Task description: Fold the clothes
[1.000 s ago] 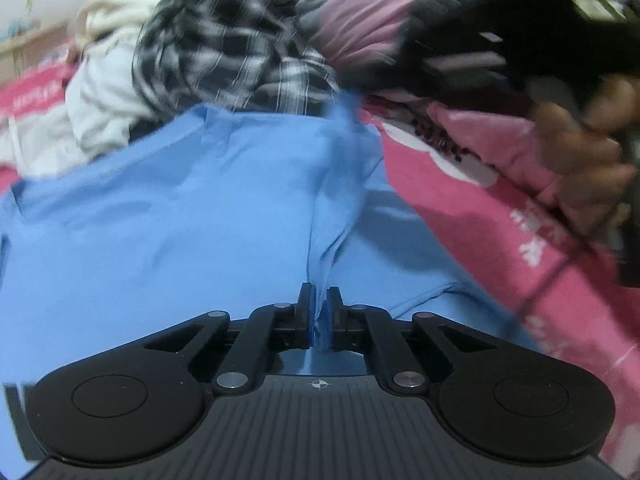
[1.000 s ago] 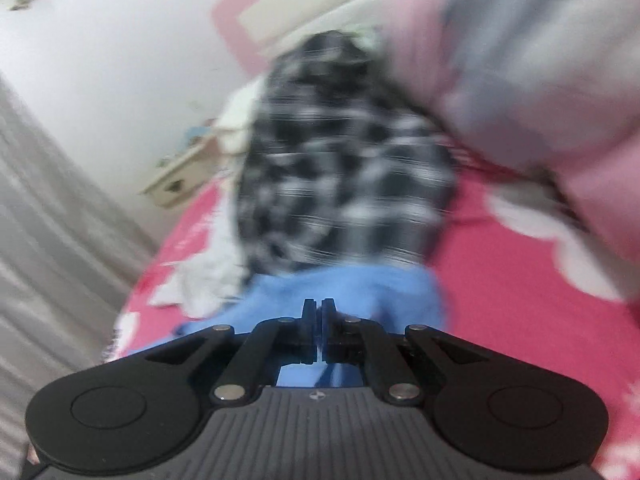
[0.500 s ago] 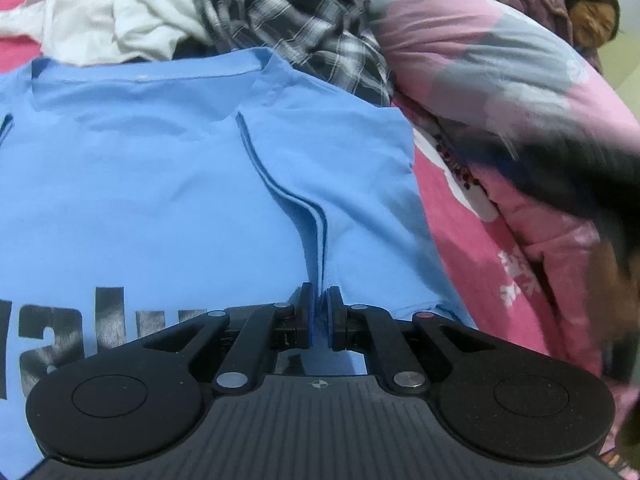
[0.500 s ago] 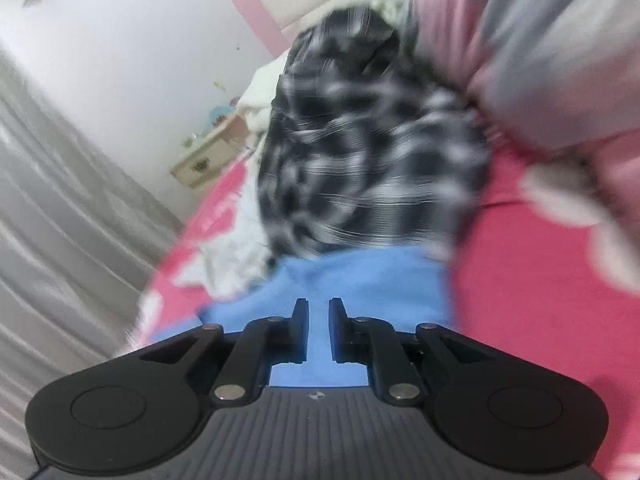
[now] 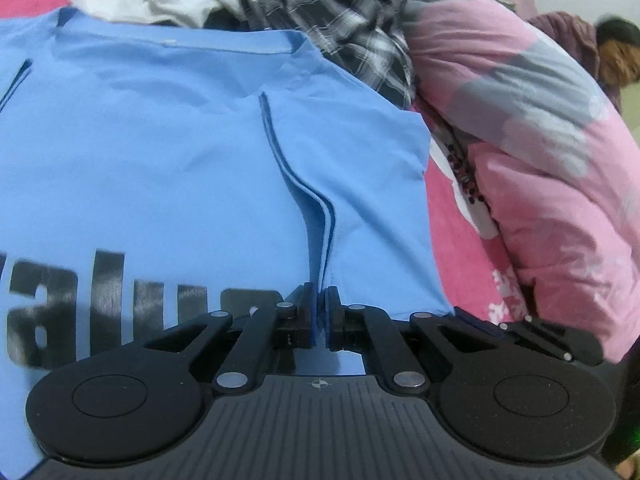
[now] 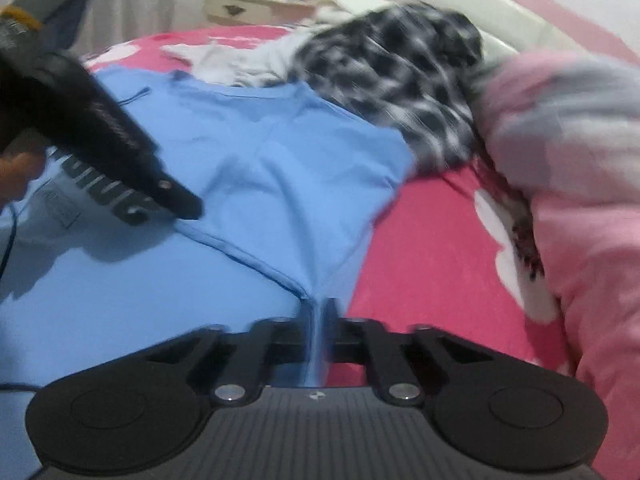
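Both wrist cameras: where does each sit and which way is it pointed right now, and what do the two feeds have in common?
Left wrist: sits on the left gripper, low over the bed, looking along shut fingers pinching a fold of the blue T-shirt toward the plaid shirt; the other gripper's tip shows at lower right.
Right wrist: sits on the right gripper, facing the headboard across the shirt, cloth pinched between its fingers; the left gripper and part of a hand show at left.
Shared: blue T-shirt, plaid shirt, pink quilt, red sheet.

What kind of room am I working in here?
Most likely a bedroom: the blue T-shirt lies on a bed with a pink sheet, a pink quilt alongside, and a small bedside cabinet by the wall.
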Available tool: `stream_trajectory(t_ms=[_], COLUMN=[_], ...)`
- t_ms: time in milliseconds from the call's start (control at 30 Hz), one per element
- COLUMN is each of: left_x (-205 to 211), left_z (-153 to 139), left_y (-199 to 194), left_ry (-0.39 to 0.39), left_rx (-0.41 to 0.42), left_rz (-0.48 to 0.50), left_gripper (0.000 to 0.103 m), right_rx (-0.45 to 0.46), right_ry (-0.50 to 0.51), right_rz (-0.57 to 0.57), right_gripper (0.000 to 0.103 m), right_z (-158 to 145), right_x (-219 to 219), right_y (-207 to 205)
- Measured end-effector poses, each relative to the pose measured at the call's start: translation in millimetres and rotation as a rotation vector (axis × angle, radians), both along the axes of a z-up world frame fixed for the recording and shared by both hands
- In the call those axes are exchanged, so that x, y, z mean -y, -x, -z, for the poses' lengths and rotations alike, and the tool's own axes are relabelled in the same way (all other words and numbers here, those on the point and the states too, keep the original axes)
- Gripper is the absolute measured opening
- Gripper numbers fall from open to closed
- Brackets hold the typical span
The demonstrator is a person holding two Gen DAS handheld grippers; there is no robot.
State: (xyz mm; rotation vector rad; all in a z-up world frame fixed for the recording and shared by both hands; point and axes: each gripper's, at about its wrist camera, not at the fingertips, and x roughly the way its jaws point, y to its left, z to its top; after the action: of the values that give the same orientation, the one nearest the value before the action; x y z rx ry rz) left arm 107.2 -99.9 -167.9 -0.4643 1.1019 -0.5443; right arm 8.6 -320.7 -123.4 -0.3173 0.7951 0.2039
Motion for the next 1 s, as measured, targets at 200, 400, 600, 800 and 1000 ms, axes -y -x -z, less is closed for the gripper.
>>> stream_trajectory(t_ms=[200,400,600,800,1000], left_x=[1.0,7.2,20.5,74.5,105.7], left_z=[1.4,-0.4,-22.2,-29.1,1.9], left_y=[8.2,14.4,37.2,90.0,102.5], left_ry=[0.003,-0.037,-0.151,-0.432,-0.676], left_rx=[-0.028,0.025,0.289,0.812,0.965], left_rz=[0.026,0.069,0.219,0.636,0.777], left_gripper=[0.000,0.001,0.006,0.016,0.012], right_rx=[0.096,0.075,0.078,0.100,0.077], right_ry=[-0.033,0.010,0.064,-0.006,0.005], right_rz=[0.116,0.119,0.114,0.124,0.066], right_gripper=[0.003,0.003,0.019,0.019,0.019], right_z=[-8.8,2.0,5.2,-5.9,2.7], right_x=[16.1,15.3,15.4,27.9,19.7], right_y=[18.5,21.3,28.3,33.2,25.3])
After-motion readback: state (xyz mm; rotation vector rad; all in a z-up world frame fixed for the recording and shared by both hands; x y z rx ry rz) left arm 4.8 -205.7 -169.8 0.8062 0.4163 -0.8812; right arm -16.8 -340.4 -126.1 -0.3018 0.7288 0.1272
